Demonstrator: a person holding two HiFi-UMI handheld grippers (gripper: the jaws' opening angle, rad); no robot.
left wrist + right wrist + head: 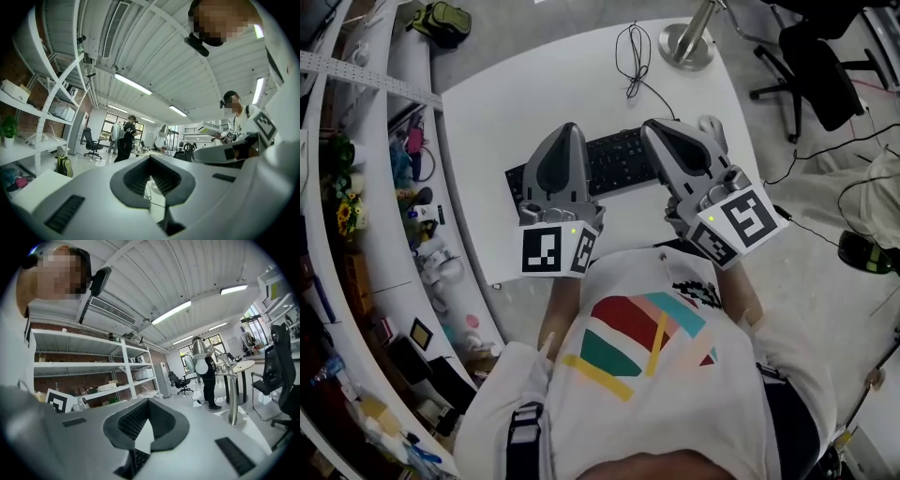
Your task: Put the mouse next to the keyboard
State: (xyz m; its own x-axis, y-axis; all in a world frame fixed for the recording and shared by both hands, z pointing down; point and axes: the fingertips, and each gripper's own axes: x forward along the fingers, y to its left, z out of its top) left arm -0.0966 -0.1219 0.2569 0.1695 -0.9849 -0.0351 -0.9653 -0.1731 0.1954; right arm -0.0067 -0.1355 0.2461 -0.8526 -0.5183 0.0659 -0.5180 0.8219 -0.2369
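A black keyboard (614, 161) lies on the white table (544, 94), partly under both grippers. A pale mouse (711, 126) peeks out just right of the keyboard's far end, mostly hidden behind my right gripper. My left gripper (570, 127) hovers over the keyboard's left half, jaws shut with nothing between them. My right gripper (653, 126) hangs over the keyboard's right half, also shut and empty. In the left gripper view the left gripper (151, 158) has its jaws together. In the right gripper view the right gripper (147, 401) is shut too, with keyboard keys (136, 459) showing below the jaws.
A black cable (632, 54) loops on the table's far side near a metal pole base (686, 45). Cluttered white shelves (403, 187) curve along the left. A black office chair (816, 66) and floor cables stand right. A green backpack (442, 21) lies beyond the table.
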